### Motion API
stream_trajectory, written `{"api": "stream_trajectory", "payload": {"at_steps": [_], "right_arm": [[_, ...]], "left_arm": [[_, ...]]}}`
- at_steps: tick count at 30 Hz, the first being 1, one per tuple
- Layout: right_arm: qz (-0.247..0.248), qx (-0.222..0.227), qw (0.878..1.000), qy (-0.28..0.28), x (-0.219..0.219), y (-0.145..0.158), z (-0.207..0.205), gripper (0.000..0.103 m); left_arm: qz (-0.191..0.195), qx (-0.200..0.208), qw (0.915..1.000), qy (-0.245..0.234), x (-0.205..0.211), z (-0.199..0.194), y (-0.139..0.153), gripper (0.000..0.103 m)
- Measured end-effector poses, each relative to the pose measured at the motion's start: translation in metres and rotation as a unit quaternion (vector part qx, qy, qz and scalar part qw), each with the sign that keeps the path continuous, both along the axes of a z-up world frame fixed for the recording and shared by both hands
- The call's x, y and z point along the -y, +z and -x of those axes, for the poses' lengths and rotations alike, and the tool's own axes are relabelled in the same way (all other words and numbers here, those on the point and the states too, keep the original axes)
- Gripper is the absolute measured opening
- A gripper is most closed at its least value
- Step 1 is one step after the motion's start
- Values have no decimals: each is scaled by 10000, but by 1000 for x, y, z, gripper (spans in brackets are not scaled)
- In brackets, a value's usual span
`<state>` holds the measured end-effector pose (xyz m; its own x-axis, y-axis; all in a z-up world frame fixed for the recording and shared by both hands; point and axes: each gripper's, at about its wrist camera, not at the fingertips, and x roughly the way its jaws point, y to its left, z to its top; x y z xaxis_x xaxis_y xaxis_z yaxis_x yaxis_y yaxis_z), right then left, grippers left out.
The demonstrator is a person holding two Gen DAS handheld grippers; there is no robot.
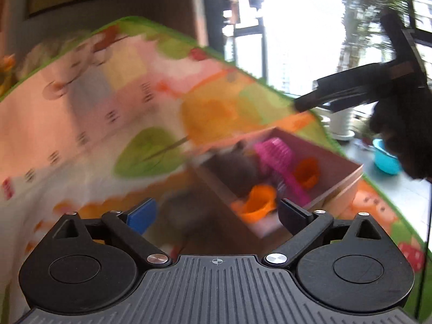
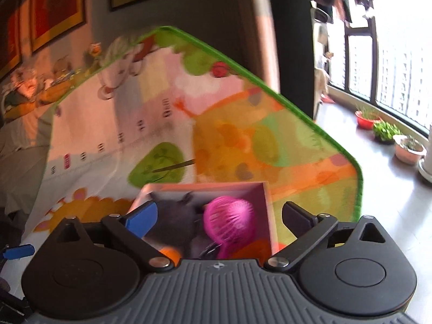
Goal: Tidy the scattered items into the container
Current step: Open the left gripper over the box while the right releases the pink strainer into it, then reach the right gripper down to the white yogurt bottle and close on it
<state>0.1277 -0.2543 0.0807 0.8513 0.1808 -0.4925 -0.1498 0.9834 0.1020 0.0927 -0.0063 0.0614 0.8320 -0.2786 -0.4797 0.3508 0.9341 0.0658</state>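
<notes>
A pinkish cardboard box (image 1: 337, 186) sits on a colourful play mat (image 1: 81, 113). In it lie a dark grey plush toy (image 1: 237, 167), a pink hand fan (image 1: 275, 156) and two orange cups (image 1: 260, 202) (image 1: 306, 172). My left gripper (image 1: 217, 214) hangs open just before the box's near corner. A blurred dark shape (image 1: 183, 216) shows between its fingers; I cannot tell what it is. My right gripper (image 2: 218, 218) stands open over the box (image 2: 267, 189), above the plush toy (image 2: 172, 216) and fan (image 2: 229, 221), touching neither.
The green-edged mat (image 2: 270, 86) ends at bare floor (image 2: 378, 202) on the right. Plant pots (image 2: 407, 151) line the window. A blue basin (image 1: 386, 159) stands on the floor beyond the box. A dark gloved hand (image 1: 399, 135) holds the other gripper at upper right.
</notes>
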Motion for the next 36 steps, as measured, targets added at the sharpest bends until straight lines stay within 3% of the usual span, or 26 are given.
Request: {"api": "stream_trajectory", "payload": {"at_steps": [4,8,12,16,19,26,29,36], "right_arm": [[570,160,9968,531,-56,-7,31,100],[1261,476,9836,1200,-118,-19,66,99],[1472,141,9720,1829,-162,-36,80,70],[1496,-258,9677,2012,-190,-58,74,58],[1357,-361,9727,1850,-198,-61,61,48],[1218,-659,9770,1622,-213,-77,26,43],[1100,-707,9767,1704,-213,-77,24,34],[954,-817,9763,1762,-205,-77,31,33]], "left_arm": [[-106,-239,9983,514,-38,30,-17,101],[-202,-283,9955,879,-64,54,-31,102],[96,-316,9867,1591,-95,65,-39,102],[807,-646,9680,2285,-126,61,-48,102],[1141,-542,9651,2293,-138,67,-47,102],[1287,-470,9647,2251,-139,69,-46,103],[1350,-445,9638,2257,-140,70,-47,103],[1420,-470,9631,2239,-141,69,-48,103]]}}
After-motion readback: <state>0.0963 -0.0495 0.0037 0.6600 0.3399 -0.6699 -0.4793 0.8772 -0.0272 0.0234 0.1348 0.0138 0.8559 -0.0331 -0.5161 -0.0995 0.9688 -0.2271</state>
